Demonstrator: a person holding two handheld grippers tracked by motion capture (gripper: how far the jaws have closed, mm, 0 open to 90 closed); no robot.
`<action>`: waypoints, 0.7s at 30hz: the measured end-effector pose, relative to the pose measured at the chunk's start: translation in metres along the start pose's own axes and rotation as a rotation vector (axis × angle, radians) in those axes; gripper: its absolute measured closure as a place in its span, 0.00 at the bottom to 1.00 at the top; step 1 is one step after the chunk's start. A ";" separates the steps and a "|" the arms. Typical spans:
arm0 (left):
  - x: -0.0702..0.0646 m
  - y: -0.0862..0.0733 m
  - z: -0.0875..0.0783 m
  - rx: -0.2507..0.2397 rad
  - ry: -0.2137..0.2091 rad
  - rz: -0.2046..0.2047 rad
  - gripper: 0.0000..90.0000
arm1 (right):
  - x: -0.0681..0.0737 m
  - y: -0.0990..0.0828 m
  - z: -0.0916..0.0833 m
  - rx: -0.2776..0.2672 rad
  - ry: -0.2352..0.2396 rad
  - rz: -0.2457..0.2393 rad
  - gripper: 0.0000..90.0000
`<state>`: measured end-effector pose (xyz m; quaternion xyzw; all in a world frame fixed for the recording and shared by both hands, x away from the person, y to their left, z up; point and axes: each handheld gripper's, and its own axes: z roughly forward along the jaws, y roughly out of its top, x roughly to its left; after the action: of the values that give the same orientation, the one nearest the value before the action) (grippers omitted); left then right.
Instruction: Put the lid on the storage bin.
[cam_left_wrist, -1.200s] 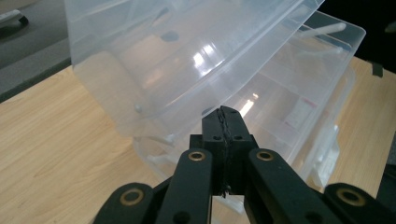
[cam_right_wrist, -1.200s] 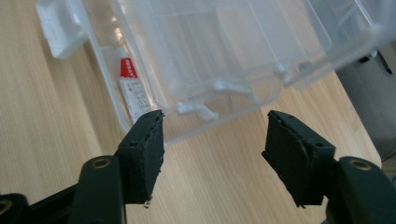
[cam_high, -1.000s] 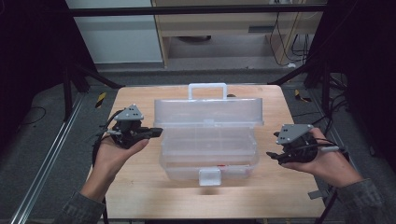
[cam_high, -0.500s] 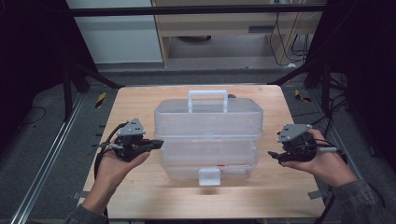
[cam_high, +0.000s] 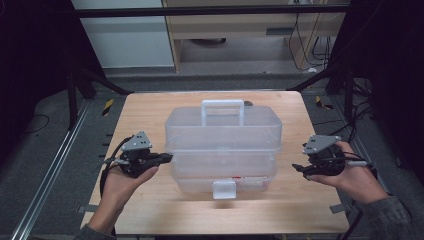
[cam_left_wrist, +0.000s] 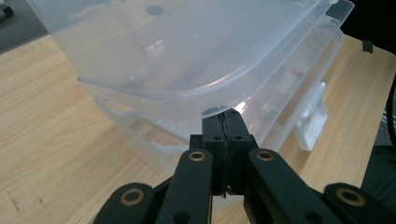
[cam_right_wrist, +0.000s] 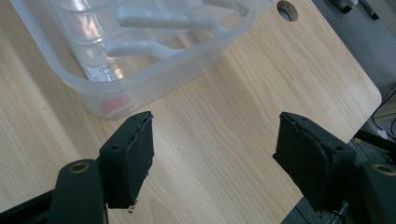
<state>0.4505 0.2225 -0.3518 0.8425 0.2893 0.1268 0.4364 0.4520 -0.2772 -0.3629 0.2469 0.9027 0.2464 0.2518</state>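
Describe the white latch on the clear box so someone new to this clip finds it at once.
Start at the wooden table and the clear plastic box standing in its middle, between the left gripper and the right gripper. Go down the box's wall nearest the person to its bottom edge: the latch is the small square tab there. It is opaque white and low, unlike the tall white handle on top.

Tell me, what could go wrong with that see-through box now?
The left claw is shut and pokes right at the clear box under its lid, so a push could slide the box across the table. The right claw is open beside the box, holding nothing, so it can't steady the box.
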 end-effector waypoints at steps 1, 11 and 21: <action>0.000 -0.002 0.000 0.000 -0.003 -0.004 1.00 | 0.000 -0.001 0.000 0.001 -0.003 0.004 0.31; -0.002 -0.011 0.000 0.003 -0.015 -0.012 1.00 | -0.001 -0.007 0.003 0.010 -0.002 0.022 0.30; -0.003 -0.014 -0.001 0.012 -0.016 -0.007 1.00 | 0.001 -0.008 0.011 0.010 0.000 0.025 0.29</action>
<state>0.4425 0.2277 -0.3629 0.8450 0.2895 0.1166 0.4343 0.4548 -0.2796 -0.3757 0.2594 0.9009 0.2448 0.2474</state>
